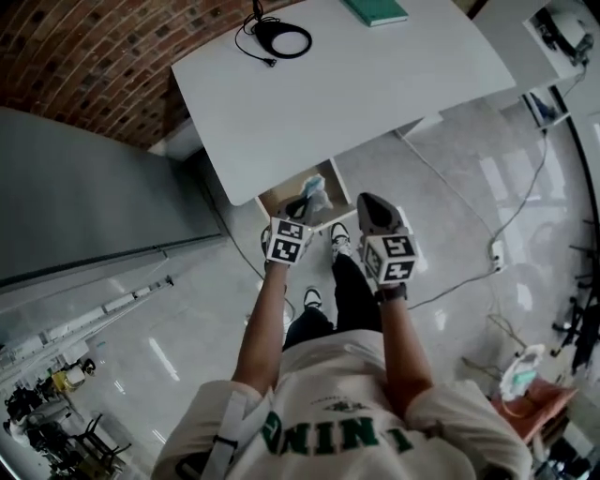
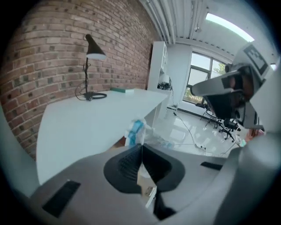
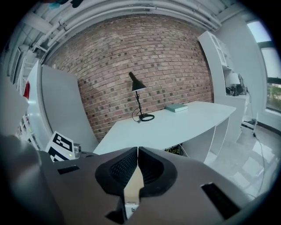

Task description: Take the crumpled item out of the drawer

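Note:
My left gripper [image 1: 302, 210] hangs over the open wooden drawer [image 1: 279, 200] under the white desk's front edge. It is shut on a crumpled white and blue item [image 1: 316, 189], held above the drawer. In the left gripper view the jaws [image 2: 141, 147] meet and the crumpled item [image 2: 134, 131] sticks out past their tips, in front of the desk edge. My right gripper [image 1: 367, 202] is beside it on the right, over the floor. Its jaws [image 3: 137, 151] are shut with nothing between them. The right gripper [image 2: 226, 90] also shows at the right of the left gripper view.
The white desk [image 1: 356, 89] carries a black lamp [image 3: 138, 99] with its round base [image 1: 282, 39] and a teal book [image 1: 376, 9]. A brick wall [image 3: 131, 48] stands behind. A cable and a power strip [image 1: 497, 254] lie on the glossy floor at the right.

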Action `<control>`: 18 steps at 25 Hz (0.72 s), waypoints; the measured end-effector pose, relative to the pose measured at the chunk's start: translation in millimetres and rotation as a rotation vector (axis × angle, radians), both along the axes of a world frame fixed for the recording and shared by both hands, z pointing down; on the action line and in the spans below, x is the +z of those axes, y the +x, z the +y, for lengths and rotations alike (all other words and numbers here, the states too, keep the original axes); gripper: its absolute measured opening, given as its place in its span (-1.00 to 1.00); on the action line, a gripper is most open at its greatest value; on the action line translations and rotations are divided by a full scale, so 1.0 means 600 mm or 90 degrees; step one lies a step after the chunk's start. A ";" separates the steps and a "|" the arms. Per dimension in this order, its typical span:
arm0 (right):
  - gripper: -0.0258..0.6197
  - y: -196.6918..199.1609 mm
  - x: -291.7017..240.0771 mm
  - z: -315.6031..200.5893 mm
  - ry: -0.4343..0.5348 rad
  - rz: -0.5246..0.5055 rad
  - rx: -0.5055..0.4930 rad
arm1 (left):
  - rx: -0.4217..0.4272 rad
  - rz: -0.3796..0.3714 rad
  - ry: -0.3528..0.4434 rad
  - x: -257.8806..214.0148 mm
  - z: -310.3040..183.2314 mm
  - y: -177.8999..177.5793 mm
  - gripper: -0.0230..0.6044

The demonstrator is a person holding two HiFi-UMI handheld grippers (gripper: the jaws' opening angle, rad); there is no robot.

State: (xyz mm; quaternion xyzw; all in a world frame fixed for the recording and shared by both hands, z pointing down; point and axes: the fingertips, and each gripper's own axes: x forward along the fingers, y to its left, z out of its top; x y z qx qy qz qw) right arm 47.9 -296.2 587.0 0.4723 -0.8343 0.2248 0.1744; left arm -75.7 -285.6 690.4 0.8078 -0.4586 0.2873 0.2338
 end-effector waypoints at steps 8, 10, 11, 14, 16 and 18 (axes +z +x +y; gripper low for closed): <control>-0.90 -0.056 -0.109 0.036 0.081 -0.015 -0.015 | -0.056 0.029 0.141 -0.229 0.040 -0.042 -0.92; -0.90 -0.069 -0.143 0.040 0.102 -0.019 -0.023 | -0.073 0.036 0.173 -0.276 0.051 -0.052 -0.92; -0.90 -0.074 -0.160 0.043 0.114 -0.024 -0.027 | -0.082 0.040 0.190 -0.299 0.058 -0.056 -0.92; -0.90 -0.077 -0.198 0.054 0.144 -0.036 -0.039 | -0.114 0.054 0.250 -0.368 0.076 -0.068 -0.92; -0.90 -0.071 -0.218 0.059 0.164 -0.036 -0.040 | -0.139 0.061 0.289 -0.410 0.088 -0.080 -0.92; -0.90 -0.066 -0.238 0.068 0.180 -0.033 -0.037 | -0.163 0.064 0.322 -0.444 0.103 -0.096 -0.92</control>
